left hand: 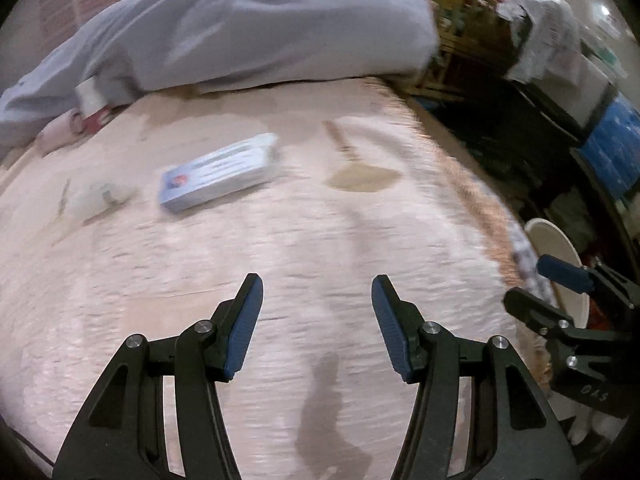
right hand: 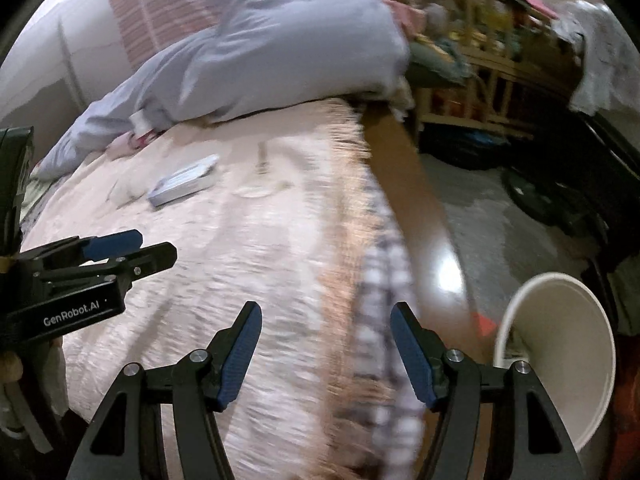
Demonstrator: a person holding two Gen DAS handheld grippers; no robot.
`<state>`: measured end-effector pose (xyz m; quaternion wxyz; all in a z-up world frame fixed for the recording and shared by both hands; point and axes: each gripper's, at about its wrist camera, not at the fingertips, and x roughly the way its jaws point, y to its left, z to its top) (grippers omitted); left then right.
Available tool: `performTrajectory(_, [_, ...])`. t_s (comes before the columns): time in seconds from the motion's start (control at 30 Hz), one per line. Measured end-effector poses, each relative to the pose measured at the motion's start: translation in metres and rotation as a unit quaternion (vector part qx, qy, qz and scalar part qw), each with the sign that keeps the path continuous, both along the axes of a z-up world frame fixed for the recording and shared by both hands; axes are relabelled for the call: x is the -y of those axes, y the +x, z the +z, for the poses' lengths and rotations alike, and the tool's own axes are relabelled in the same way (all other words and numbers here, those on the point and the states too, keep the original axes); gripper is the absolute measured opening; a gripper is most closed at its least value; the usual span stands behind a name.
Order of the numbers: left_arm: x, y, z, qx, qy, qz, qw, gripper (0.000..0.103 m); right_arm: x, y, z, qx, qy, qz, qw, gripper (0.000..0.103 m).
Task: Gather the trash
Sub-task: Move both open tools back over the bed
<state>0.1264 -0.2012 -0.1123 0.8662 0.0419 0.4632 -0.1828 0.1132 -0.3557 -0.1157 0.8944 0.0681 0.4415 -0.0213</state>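
Left wrist view: the left gripper [left hand: 317,296] hangs spread and empty, its ribbed blue pads [left hand: 244,332] on black arms, over a pink, nubbly bedspread [left hand: 280,260]. Farther off lies a flat rectangular box [left hand: 218,172], beside a pale crumpled scrap [left hand: 94,200], blurred. The right gripper [right hand: 326,324] is likewise spread, empty, above the bed's edge. A smooth white bucket [right hand: 560,344] stands on the floor just right. A grey duvet [left hand: 248,28] is heaped beyond.

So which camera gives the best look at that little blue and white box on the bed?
The left wrist view: the box lies larger and nearer the middle there, though blurred. In the right wrist view the same box is smaller, farther off and equally blurred.
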Motion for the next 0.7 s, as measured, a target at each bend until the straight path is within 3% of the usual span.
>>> performTrajectory(0.3, [-0.078,0.015,-0.011,-0.009,0.006,0.062,0.9980,0.055,-0.051,0.033,-0.003,-0.006,-0.004,0.044,0.999,0.065])
performTrajectory(0.43, [-0.114,0.024,-0.019,-0.017,0.005,0.086,0.9961,0.055,-0.066,0.048,-0.007,-0.011,0.004,0.054,0.998,0.071])
performTrajectory(0.7, [-0.173,0.050,-0.020,-0.024,-0.004,0.138,0.9901,0.055,-0.087,0.097,-0.013,-0.017,0.030,0.079,0.996,0.071])
